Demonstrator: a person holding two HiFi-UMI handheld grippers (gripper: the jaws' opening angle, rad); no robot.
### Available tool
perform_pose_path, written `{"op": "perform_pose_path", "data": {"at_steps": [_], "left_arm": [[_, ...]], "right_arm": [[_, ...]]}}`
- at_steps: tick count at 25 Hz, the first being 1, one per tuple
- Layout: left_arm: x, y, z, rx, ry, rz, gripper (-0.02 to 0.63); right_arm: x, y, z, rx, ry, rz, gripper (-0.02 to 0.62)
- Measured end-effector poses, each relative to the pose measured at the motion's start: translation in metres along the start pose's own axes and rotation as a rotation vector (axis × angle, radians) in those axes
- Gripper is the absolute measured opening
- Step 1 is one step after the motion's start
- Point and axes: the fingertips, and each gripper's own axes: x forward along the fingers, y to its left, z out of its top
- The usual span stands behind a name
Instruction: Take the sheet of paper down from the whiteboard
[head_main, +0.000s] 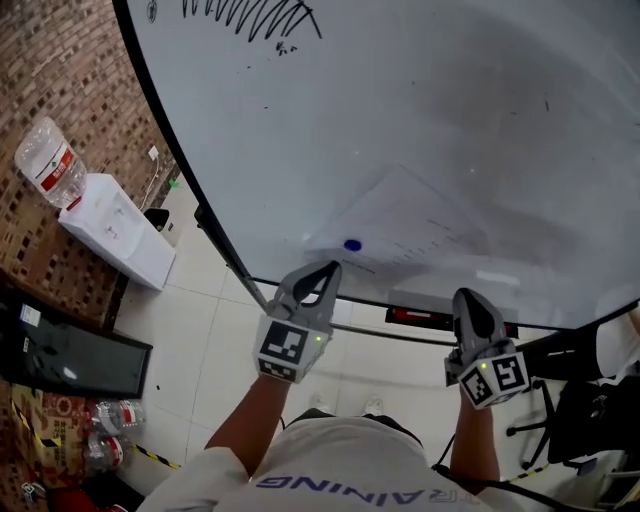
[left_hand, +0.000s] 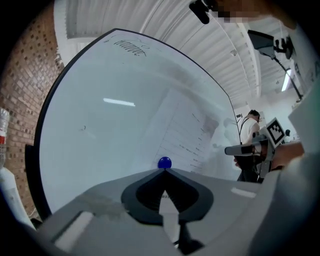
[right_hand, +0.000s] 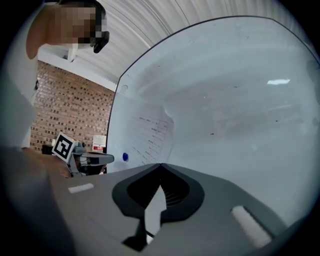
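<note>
A large white whiteboard with a thin black frame (head_main: 400, 100) fills the head view from 11 o'clock round to 4 o'clock, with a red-brown brick wall (head_main: 60, 80) beside it at 10 o'clock and a floor of pale square tiles (head_main: 200, 300) below at 7 o'clock. A white box-shaped water dispenser (head_main: 115, 230), topped by a clear plastic bottle with a red label (head_main: 50, 160), stands against the bricks at 9 o'clock. The white sheet of paper with faint printed lines (head_main: 420, 225) lies flat on the board at about 3 o'clock from the view's middle, still fastened there, and it shows again in the left gripper view (left_hand: 185, 135) and the right gripper view (right_hand: 152, 135). The left gripper (head_main: 325, 268), grey with a marker cube, points at the board at 6 o'clock of the paper's lower left corner; its own view shows the jaws pressed together with nothing between them (left_hand: 164, 171). The right gripper (head_main: 470, 298) is held near the board's lower edge at 5 o'clock of the paper, well apart from the left one, and its jaws are likewise closed tight and empty (right_hand: 160, 165). A black scribble of slanted marker strokes (head_main: 250, 18) sits at 12 o'clock on the board. A small round blue magnet (head_main: 352, 244) pins the paper's lower left corner, just beyond the left gripper's tips (left_hand: 164, 162); whether they touch it cannot be told
</note>
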Motion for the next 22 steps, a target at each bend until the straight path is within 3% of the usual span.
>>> {"op": "perform_pose_path", "data": {"at_steps": [6,10,12,22], "left_arm": [[0.012,-0.009,0.014,0.087,0.019,0.053,0.006],[0.022,-0.007,0.013,0.218,0.068,0.101,0.126],[0.029,-0.008,0.014,0.245,0.08,0.136,0.168],[0.041,-0.007,0.01,0.252,0.077,0.272,0.117]], "right_arm": [[-0.001,-0.005,0.005,0.016,-0.014,0.022,0.006],[0.003,-0.006,0.007,0.017,-0.021,0.045,0.006],[0.003,-0.006,0.009,0.015,-0.026,0.058,0.006],[0.006,-0.004,0.032,-0.098,-0.055,0.105,0.006]]}}
